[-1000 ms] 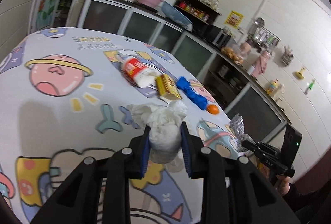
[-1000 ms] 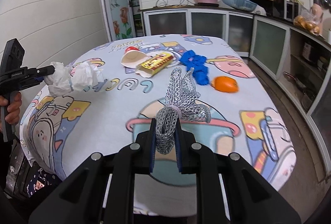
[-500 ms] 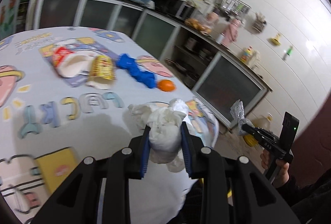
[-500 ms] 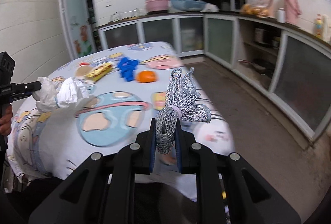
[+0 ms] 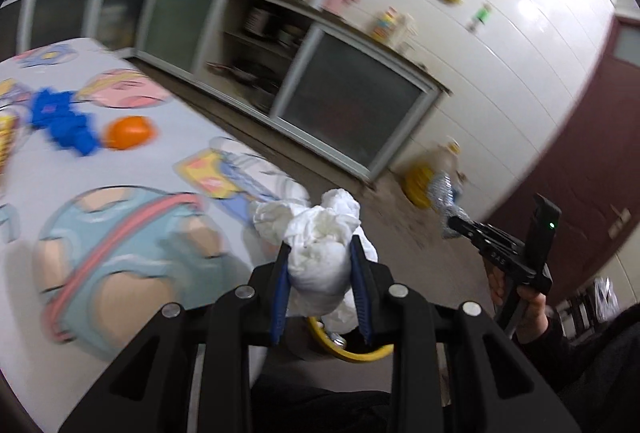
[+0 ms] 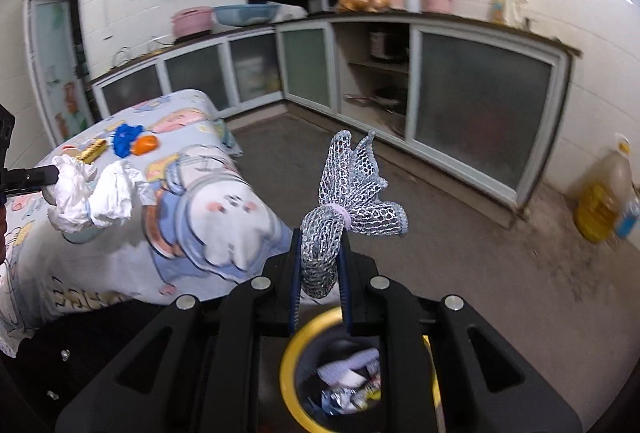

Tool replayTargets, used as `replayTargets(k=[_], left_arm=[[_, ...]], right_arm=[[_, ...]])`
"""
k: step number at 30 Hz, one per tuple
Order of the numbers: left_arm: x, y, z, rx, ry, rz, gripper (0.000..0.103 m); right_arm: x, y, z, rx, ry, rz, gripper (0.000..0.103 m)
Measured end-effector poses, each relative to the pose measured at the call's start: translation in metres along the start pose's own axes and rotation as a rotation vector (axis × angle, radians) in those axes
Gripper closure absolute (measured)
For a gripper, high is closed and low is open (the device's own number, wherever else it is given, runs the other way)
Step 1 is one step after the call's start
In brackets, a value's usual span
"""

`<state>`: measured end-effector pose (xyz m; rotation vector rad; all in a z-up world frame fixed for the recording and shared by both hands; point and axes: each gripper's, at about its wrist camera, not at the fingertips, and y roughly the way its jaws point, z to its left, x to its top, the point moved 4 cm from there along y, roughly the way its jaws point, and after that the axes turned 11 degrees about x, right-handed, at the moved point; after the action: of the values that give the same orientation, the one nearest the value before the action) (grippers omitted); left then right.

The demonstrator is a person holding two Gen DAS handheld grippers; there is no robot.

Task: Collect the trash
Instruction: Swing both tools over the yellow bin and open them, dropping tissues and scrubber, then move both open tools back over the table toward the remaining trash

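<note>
Left tool (image 5: 320, 273) clamped on a white tissue wad (image 5: 318, 253), held off the table (image 5: 120, 233) edge. Right tool (image 6: 320, 273) nearly closed, pinching a silver mesh net (image 6: 348, 189) above a yellow-rimmed bin (image 6: 290, 365) on the floor, trash inside. Orange item (image 5: 128, 132) and blue item (image 5: 60, 121) on the table.

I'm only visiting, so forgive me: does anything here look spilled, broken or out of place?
Nothing spilled or broken. Litter remains on the table: a blue crumpled piece, an orange scrap. The floor looks dusty near the cabinets.
</note>
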<state>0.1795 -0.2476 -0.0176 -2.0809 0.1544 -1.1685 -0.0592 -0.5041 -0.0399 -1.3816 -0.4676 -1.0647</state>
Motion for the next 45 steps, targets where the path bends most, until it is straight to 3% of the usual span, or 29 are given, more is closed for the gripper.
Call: replayTargets(k=[7,13,22,23,24,25,26,27,28,30,35,40,45], left_arm=[[-0.01,0.082,-0.072,-0.113,0.125,0.138,0.077],[-0.034,0.147,-0.119,-0.164,0.212,0.259,0.077],[-0.067,0.229,-0.148,-0.131,0.248,0.422,0.076],[-0.068,0.231,-0.149,-0.138,0.238,0.433,0.071],[-0.068,0.235,-0.151,-0.143,0.226,0.441,0.059],[-0.067,0.237,-0.151,-0.144,0.209,0.441,0.052],[-0.065,0.237,-0.15,-0.137,0.196,0.433,0.039],[-0.065,0.236,-0.15,-0.133,0.19,0.427,0.028],[-0.062,0.234,-0.148,-0.126,0.179,0.417,0.024],[-0.058,0.226,-0.145,-0.117,0.157,0.387,0.018],[-0.031,0.174,-0.12,-0.073,0.045,0.221,0.008],[-0.013,0.108,-0.087,0.007,0.025,0.091,0.008],[-0.015,0.045,-0.043,0.105,0.002,-0.001,0.008]], right_arm=[[-0.05,-0.003,-0.034,-0.042,0.085,0.092,0.088],[-0.094,0.014,-0.045,-0.028,0.135,0.2,0.088],[-0.146,0.047,-0.067,-0.053,0.2,0.341,0.087],[-0.149,0.048,-0.069,-0.056,0.211,0.351,0.084],[-0.154,0.049,-0.074,-0.06,0.234,0.362,0.079],[-0.156,0.05,-0.077,-0.057,0.249,0.37,0.068],[-0.159,0.05,-0.08,-0.057,0.263,0.376,0.047],[-0.161,0.05,-0.084,-0.064,0.279,0.378,0.037],[-0.162,0.048,-0.087,-0.067,0.288,0.374,0.033],[-0.163,0.046,-0.091,-0.082,0.298,0.368,0.033],[-0.143,0.032,-0.096,-0.142,0.272,0.279,0.033],[-0.105,0.024,-0.084,-0.159,0.201,0.203,0.033],[-0.069,0.028,-0.047,-0.1,0.109,0.151,0.033]])
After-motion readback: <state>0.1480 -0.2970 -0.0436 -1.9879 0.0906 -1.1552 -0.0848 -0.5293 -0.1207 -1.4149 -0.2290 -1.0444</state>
